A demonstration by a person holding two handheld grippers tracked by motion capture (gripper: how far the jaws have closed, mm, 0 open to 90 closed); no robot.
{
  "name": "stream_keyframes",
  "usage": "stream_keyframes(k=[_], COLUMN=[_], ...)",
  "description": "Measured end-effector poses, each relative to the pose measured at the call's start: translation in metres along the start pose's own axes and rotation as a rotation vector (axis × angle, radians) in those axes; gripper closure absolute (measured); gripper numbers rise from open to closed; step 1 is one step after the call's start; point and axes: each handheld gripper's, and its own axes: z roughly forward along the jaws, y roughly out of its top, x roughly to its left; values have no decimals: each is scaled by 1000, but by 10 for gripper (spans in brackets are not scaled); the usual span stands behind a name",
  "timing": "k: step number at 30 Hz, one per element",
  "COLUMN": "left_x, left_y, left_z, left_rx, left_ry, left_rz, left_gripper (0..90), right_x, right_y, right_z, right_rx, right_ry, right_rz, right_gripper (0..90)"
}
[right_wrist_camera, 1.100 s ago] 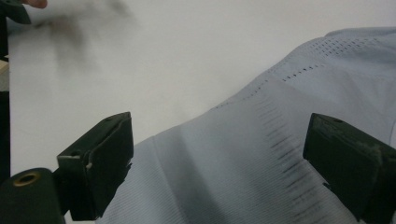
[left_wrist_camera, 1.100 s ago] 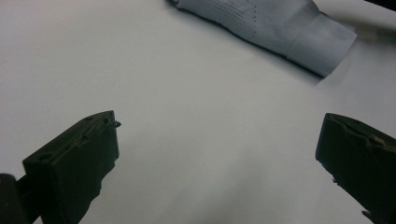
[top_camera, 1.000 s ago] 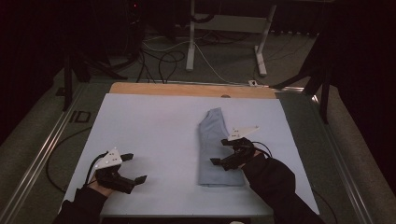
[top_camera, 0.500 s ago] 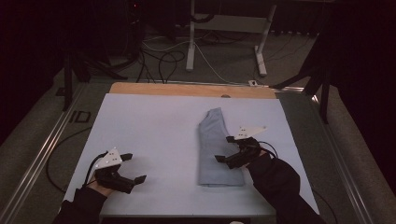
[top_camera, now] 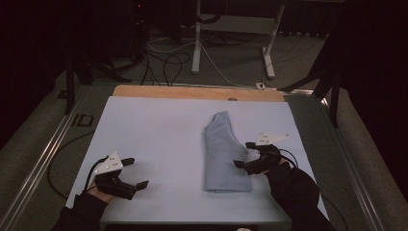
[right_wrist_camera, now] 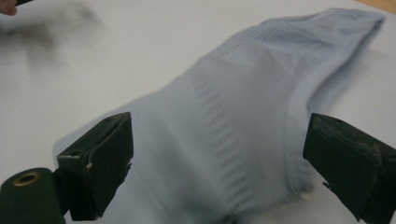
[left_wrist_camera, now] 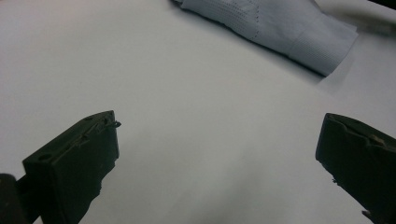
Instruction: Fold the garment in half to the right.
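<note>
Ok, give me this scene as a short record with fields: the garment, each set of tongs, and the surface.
garment: light blue folded cloth, lying flat, right of centre
right tongs: open, at the cloth's right edge, jaws either side of it, not closed on it
left tongs: open, holding nothing, over bare surface at the near left
surface: white sheet on the table

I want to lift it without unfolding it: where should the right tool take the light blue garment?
Probably at the near right edge of the light blue garment, coming in from the right. The right tool is open beside that edge, where the folded layers lie flat.
</note>
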Motion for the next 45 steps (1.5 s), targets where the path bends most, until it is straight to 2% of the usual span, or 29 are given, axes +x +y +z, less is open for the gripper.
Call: stream_keyframes(k=[6, 11, 19, 29, 36, 45], left_x=[0, 0, 1, 2, -1, 2], left_y=[-1, -2, -4, -9, -14, -18], left_z=[-1, -2, -4, -5, -5, -6], left_rx=[3, 8, 8, 11, 25, 15], left_ry=[5, 5, 14, 26, 39, 69], left_rz=[1, 4, 2, -5, 7, -16], left_gripper=[4, 4, 4, 4, 4, 4], right_x=[-6, -8, -5, -7, -4, 1], right_y=[-14, -28, -52, -67, -77, -81], right_z=[-8, -14, -20, -25, -30, -32], right_rx=[-2, -2, 6, 4, 8, 16], right_ry=[-17, -37, -63, -89, -127, -161], right_rz=[26, 30, 65, 86, 73, 70], right_gripper=[89, 89, 89, 88, 89, 89])
